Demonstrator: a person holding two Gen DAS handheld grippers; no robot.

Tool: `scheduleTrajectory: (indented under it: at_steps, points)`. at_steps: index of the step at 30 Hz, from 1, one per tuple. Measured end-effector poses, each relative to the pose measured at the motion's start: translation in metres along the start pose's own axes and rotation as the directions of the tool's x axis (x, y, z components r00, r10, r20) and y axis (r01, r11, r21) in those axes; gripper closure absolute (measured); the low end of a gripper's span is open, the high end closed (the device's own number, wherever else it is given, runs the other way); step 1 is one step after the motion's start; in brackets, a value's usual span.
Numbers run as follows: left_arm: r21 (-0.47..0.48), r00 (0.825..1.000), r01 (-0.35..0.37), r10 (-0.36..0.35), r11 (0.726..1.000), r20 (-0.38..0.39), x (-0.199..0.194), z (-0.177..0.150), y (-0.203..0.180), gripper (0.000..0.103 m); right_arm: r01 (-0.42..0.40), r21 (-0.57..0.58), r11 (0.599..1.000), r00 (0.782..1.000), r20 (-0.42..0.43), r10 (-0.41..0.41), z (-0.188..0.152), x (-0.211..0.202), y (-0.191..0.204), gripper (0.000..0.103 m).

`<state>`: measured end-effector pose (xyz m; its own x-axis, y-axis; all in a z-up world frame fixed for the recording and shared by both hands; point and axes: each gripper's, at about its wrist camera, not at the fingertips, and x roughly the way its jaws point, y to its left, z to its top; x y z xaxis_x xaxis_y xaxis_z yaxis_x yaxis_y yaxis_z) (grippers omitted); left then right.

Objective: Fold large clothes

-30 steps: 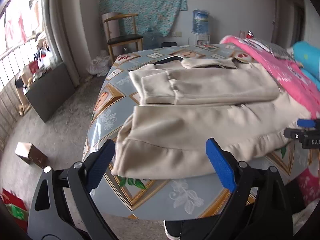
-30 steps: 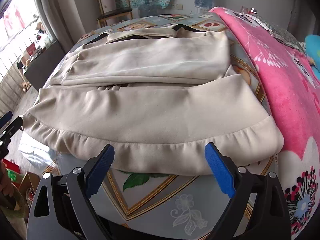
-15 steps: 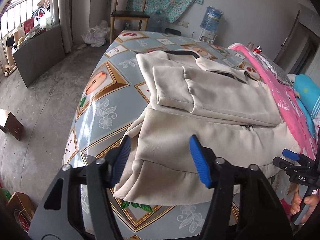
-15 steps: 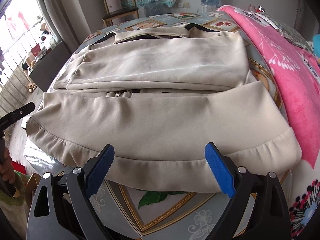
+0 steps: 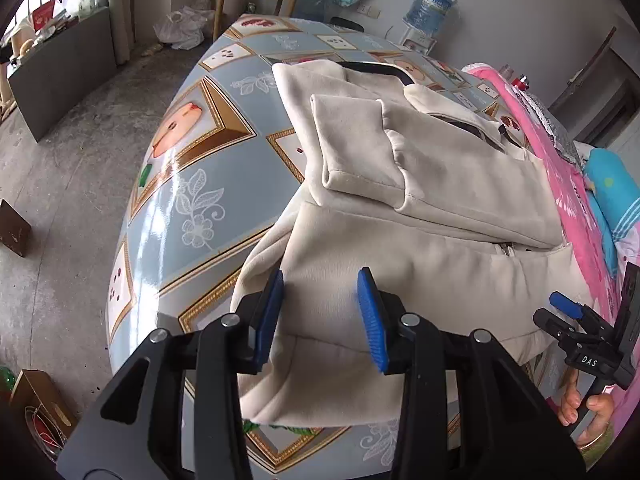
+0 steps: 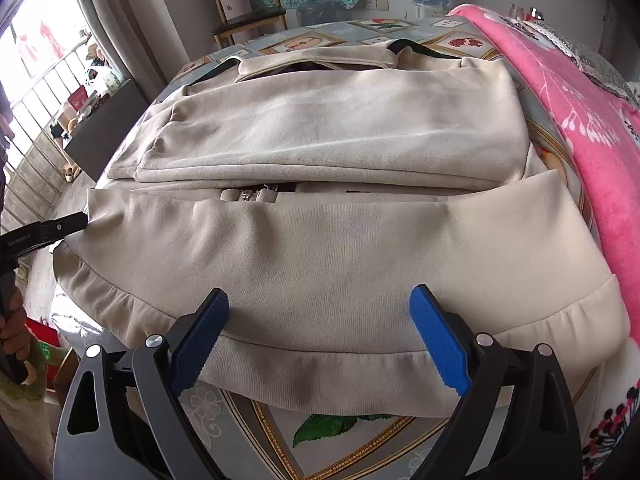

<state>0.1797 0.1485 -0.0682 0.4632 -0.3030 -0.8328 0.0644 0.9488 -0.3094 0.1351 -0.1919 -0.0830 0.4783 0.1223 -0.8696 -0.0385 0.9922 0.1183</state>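
A large beige zip jacket (image 5: 420, 216) lies on the patterned table (image 5: 184, 184), sleeves folded across its chest, hem hanging over the near edge; it fills the right wrist view (image 6: 328, 248). My left gripper (image 5: 320, 316) is partly closed, jaws astride the jacket's left side near the hem corner, not clamped. My right gripper (image 6: 320, 340) is open, fingers over the hem's middle. The right gripper also shows at the right edge of the left wrist view (image 5: 576, 320). The left gripper's tip shows in the right wrist view (image 6: 60, 226) touching the jacket's left edge.
A pink blanket (image 6: 580, 120) lies along the table's right side. A wooden chair (image 6: 248, 20) and a water bottle (image 5: 430, 8) stand at the far wall. Cardboard boxes (image 5: 36, 404) sit on the concrete floor at left.
My left gripper moved in over the jacket's left hem corner and narrowed its jaws. My right gripper moved forward over the hem, still open.
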Motion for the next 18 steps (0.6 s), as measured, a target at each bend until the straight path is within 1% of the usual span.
scheduleTrajectory:
  at_steps: [6, 12, 13, 16, 18]
  points:
    - [-0.006, 0.999, 0.042, -0.042, 0.999, -0.013, 0.016, 0.012, 0.007, 0.066, -0.011, 0.005, 1.0, 1.0, -0.004, 0.011, 0.0, 0.002, -0.001, 0.013]
    - [0.0, 0.994, 0.1, -0.1, 0.995, 0.034, 0.017, 0.014, 0.012, 0.066, -0.009, 0.0, 1.0, 1.0, -0.004, 0.009, 0.0, 0.002, -0.001, 0.013]
    - [0.005, 0.992, 0.118, -0.118, 0.993, 0.047, 0.015, 0.013, 0.013, 0.066, -0.009, 0.0, 1.0, 1.0, -0.005, 0.009, 0.0, 0.003, -0.001, 0.013]
    - [0.043, 0.971, 0.214, -0.217, 0.976, 0.098, 0.001, 0.009, 0.011, 0.066, -0.006, -0.002, 1.0, 1.0, -0.004, 0.006, 0.0, 0.003, 0.0, 0.012]
    - [0.077, 0.96, 0.258, -0.265, 0.963, 0.093, -0.003, 0.01, 0.006, 0.066, -0.005, -0.002, 1.0, 1.0, -0.003, 0.005, 0.0, 0.003, 0.0, 0.012]
